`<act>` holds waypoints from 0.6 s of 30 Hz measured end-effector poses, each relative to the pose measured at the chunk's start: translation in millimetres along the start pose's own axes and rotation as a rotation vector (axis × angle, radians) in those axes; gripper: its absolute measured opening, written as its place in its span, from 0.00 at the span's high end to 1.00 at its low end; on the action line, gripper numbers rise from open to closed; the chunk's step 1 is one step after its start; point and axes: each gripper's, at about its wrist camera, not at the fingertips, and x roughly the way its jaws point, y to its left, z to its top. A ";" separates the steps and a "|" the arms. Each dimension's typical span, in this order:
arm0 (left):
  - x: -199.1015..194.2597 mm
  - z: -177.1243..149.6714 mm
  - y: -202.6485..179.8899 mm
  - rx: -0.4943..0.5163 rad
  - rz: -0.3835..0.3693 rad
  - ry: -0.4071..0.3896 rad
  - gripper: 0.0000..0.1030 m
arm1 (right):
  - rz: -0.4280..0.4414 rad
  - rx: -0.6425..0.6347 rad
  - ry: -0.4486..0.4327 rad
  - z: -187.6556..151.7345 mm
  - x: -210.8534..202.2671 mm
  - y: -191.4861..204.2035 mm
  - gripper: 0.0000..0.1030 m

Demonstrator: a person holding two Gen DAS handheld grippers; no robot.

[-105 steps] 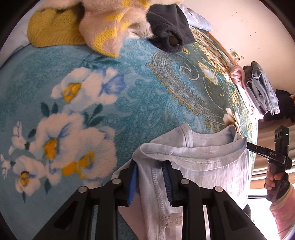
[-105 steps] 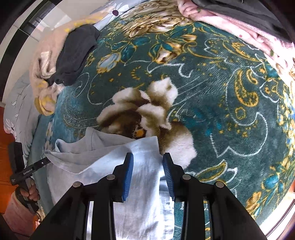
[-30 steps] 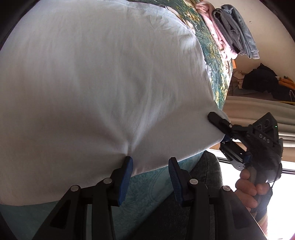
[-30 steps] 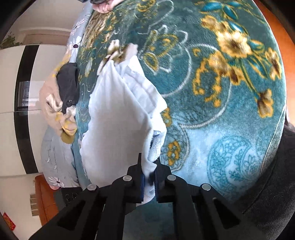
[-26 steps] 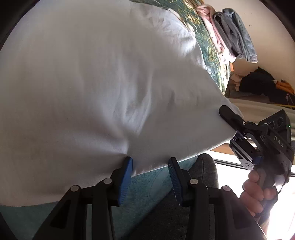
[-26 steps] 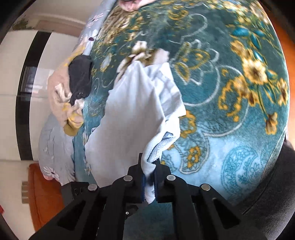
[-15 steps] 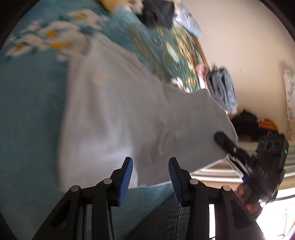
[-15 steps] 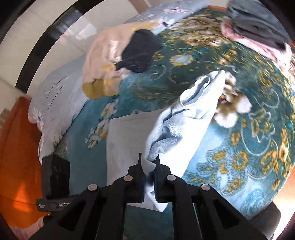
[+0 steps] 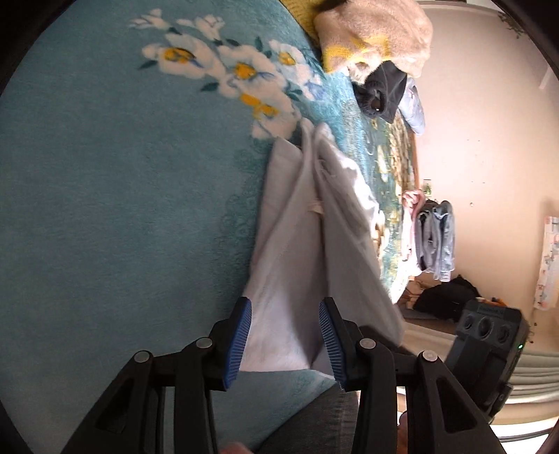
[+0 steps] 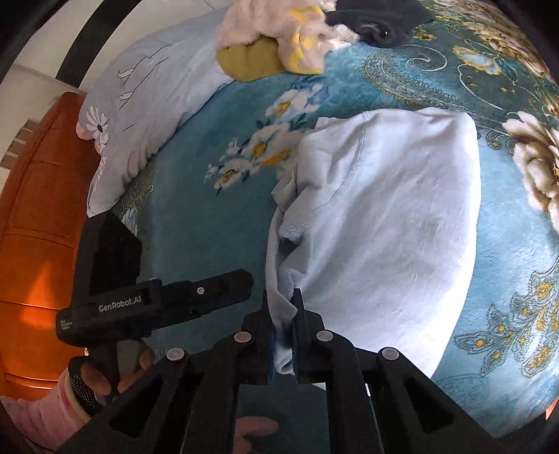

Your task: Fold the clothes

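Note:
A light blue shirt (image 10: 384, 216) lies on the teal flowered blanket (image 9: 104, 192), folded over lengthwise. My right gripper (image 10: 283, 331) pinches the shirt's near hem and holds that edge lifted; its jaws are opening slightly, with the fabric still between the pads. In the left wrist view the shirt (image 9: 297, 251) runs away from me as a narrow strip with a raised fold. My left gripper (image 9: 284, 337) hovers over its near end, jaws apart, pads not pressing the cloth. From the right wrist view, the left gripper (image 10: 244, 281) sits just left of the held hem.
A fluffy beige and yellow garment (image 9: 370, 31) and a dark one (image 9: 384, 90) are piled at the far end. Folded grey and pink clothes (image 9: 433, 234) are stacked at the bed's edge. A pale pillow (image 10: 146, 87) and orange wood (image 10: 31, 209) are at left.
The right gripper carried the shirt's edge across toward the left gripper, folding it. The shirt went from filling the left view to a narrow strip. Both grippers rolled.

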 end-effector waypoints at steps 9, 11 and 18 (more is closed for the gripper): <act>13.3 3.7 -7.7 -0.013 -0.034 0.025 0.49 | 0.137 0.217 -0.132 -17.4 -57.8 -66.8 0.60; 10.8 2.7 -9.0 -0.007 -0.035 0.025 0.48 | 0.099 0.326 -0.186 -24.3 -71.8 -98.9 0.60; 0.9 -3.0 -19.7 0.044 -0.068 0.017 0.41 | 0.046 0.585 -0.147 -53.5 -61.3 -157.5 0.60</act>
